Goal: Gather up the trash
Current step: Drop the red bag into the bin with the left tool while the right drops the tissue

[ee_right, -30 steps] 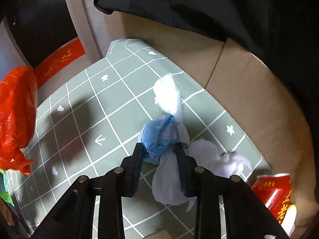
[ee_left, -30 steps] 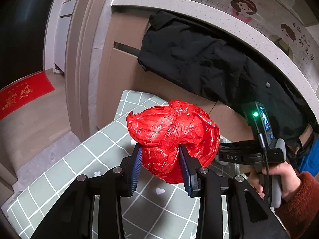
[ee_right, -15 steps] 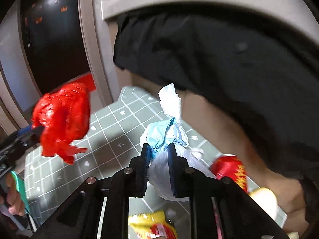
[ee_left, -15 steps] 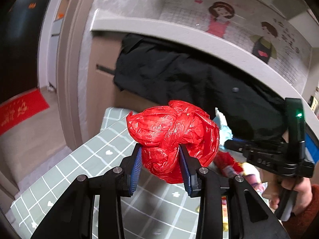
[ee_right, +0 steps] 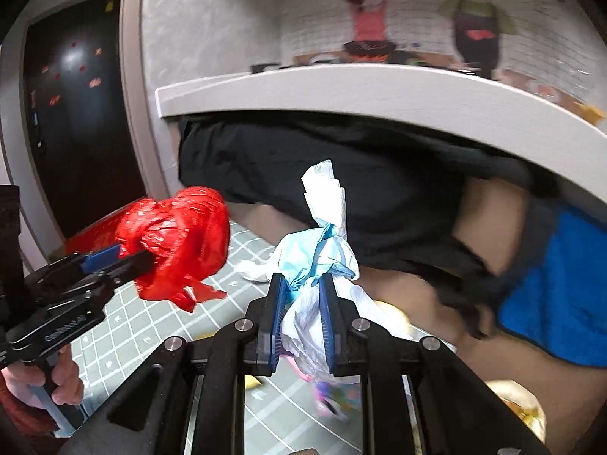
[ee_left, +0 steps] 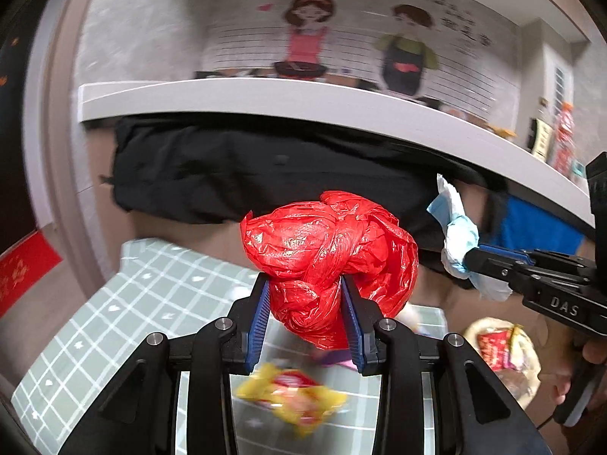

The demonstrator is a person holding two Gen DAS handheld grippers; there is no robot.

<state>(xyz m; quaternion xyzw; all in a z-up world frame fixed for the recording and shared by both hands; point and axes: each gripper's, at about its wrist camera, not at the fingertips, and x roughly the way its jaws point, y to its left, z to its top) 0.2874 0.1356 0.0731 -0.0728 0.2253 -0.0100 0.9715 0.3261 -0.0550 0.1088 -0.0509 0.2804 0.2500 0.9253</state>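
Both hands higher — red bag [ee_left: 326, 258] clamped

soft, even indoor light; both fisheye views bend straight lines and go black at the corners. motion blur smears the yellow wrapper [ee_left: 290, 398] and wall mural [ee_right: 417, 11]; the red bag [ee_left: 330, 261] shows small glossy highlights

A pale grey speckled counter ledge [ee_left: 341, 104] curves beneath a wall mural of two cartoon figures [ee_right: 425, 11]. A black garment [ee_left: 246, 174] hangs below it, above a grey-green cloth with a white grid [ee_left: 125, 303]. A dark doorway [ee_right: 76, 121] stands beside a red floor mat [ee_left: 22, 269].
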